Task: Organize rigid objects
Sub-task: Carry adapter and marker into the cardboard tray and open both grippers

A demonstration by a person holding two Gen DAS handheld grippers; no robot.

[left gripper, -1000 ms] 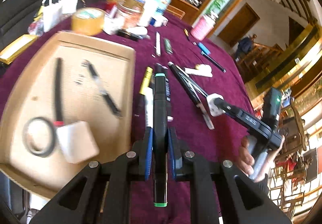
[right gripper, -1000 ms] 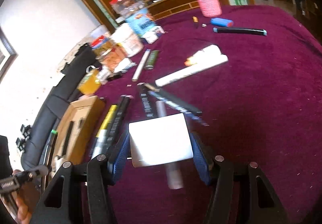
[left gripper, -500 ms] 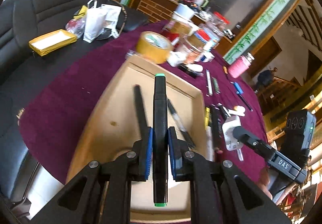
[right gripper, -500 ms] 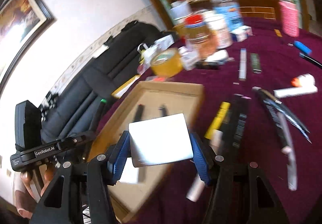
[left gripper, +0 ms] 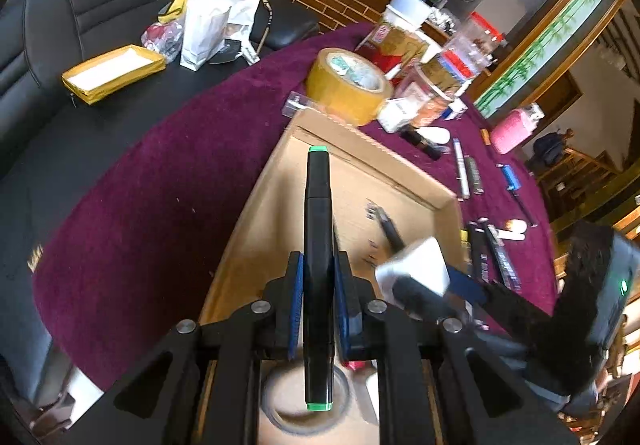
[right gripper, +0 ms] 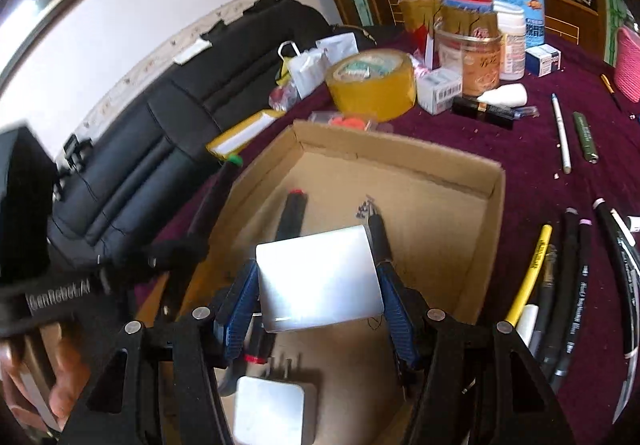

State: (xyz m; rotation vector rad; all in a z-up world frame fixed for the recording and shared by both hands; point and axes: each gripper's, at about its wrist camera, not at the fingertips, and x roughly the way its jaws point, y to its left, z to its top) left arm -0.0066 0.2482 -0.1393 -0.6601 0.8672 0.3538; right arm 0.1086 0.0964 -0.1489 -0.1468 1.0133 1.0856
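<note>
left wrist view:
left gripper (left gripper: 318,309): clamped on the black marker (left gripper: 318,245), pads pressed on both flats of the barrel, roughly mid-length.
marker position: held above the cardboard tray (left gripper: 400,161), green cap ends sticking out ahead of and behind the pads.
marker handling: looked light, stiff, smooth plastic; long barrel could pivot in the pads, so the mid-body grip was the right spot.
tray contents: a pen (left gripper: 390,231) and a tape ring (left gripper: 304,401) lay on the floor; partly blurred.
right gripper (left gripper: 424,281): seen from the side, carrying the white charger block (left gripper: 416,265) over the tray's right part.

right wrist view:
right gripper (right gripper: 318,285): jaws stood wide but closed on the white charger block (right gripper: 318,277), pads on its two opposite side faces.
block position: held above the cardboard tray (right gripper: 400,153), not touching its floor.
block handling: rigid, glossy shell, probably slippery; flat parallel sides were the place to hold, and compact weight should make it drop straight.
below it: a second white plug block (right gripper: 272,409) already lay in the tray, prongs up-frame; release should clear it.
table (right gripper: 520,149): more markers (right gripper: 568,285) lay just right of the tray, still to sort.
</note>
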